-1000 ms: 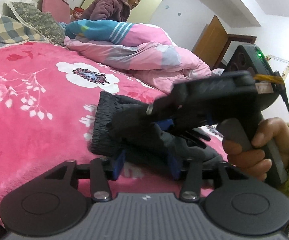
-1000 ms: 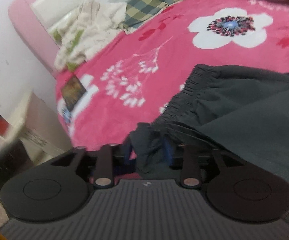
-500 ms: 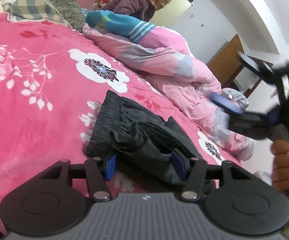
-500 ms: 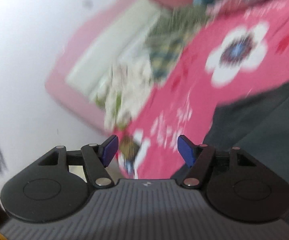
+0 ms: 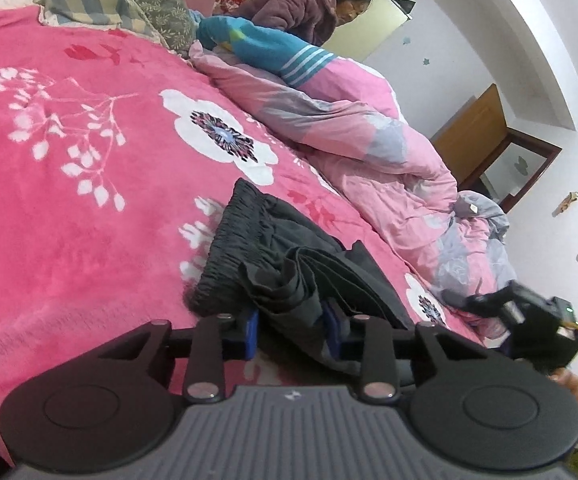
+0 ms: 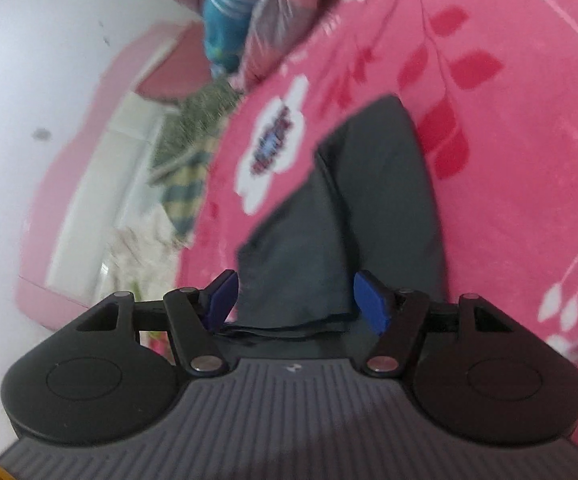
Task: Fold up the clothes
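Dark grey trousers (image 5: 289, 248) with a gathered elastic waistband lie crumpled on the pink flowered blanket (image 5: 69, 220). My left gripper (image 5: 291, 332) sits at their near edge with a bunched fold filling the gap between its blue pads; its jaws are closing on that fold. In the right wrist view a flat leg of the trousers (image 6: 329, 220) runs away from my right gripper (image 6: 295, 300), which stands open over it, blue pads apart and not pressing the cloth. The right gripper (image 5: 473, 302) also shows blurred at the lower right of the left wrist view, near the bed's edge.
A rumpled pink and grey quilt (image 5: 369, 152) lies along the far side of the bed. A person in a purple jacket (image 5: 301, 4) stands behind it. Pillows (image 5: 121, 4) sit at the headboard end. A wooden door (image 5: 473, 136) is at the right.
The right gripper let go of the cloth near the waistband, opened and swung off along the trouser leg. The left jaws narrowed onto the bunched fold.
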Action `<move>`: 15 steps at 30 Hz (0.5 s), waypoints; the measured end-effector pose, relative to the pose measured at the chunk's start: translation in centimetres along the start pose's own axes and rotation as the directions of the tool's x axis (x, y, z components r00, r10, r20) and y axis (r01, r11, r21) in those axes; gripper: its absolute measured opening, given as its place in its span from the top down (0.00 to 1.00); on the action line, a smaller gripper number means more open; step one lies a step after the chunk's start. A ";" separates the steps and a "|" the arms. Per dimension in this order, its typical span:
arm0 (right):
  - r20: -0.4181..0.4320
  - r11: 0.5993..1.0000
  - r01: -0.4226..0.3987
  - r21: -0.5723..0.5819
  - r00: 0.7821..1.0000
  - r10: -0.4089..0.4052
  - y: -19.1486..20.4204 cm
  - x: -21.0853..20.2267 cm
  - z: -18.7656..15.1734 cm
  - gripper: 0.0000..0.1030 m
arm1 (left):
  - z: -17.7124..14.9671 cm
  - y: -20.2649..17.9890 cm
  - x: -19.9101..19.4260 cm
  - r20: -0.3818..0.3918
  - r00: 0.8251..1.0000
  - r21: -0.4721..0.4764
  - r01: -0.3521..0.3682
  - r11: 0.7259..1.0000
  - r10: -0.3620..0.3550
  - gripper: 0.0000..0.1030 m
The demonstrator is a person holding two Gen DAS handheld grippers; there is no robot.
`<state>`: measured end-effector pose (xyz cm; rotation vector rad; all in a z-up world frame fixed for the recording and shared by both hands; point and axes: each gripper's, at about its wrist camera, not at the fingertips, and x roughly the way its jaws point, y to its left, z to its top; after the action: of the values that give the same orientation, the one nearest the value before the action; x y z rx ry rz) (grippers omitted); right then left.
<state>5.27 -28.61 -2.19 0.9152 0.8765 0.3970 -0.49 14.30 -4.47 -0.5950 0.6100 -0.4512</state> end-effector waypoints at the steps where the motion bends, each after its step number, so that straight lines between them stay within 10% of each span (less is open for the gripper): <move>1: -0.023 1.000 0.013 -0.005 1.000 -0.014 -0.1 0.7 0.0 0.40 | 0.0 0.0 0.0 0.003 1.000 0.006 -0.001 1.000 0.001 0.72; 6: -0.121 0.998 0.044 -0.047 0.991 -0.050 0.4 3.3 0.1 0.87 | -0.4 0.1 -0.3 0.021 1.000 0.039 0.009 0.999 -0.010 0.77; 15: -0.114 0.978 -0.074 -0.197 0.992 0.052 6.8 4.5 2.2 0.94 | -0.7 1.1 -0.8 0.053 0.997 0.060 0.061 0.996 -0.064 0.81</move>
<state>10.14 -23.01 1.91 0.7415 0.8901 0.5837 -1.28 15.29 -5.35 -0.5705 0.5256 -0.5083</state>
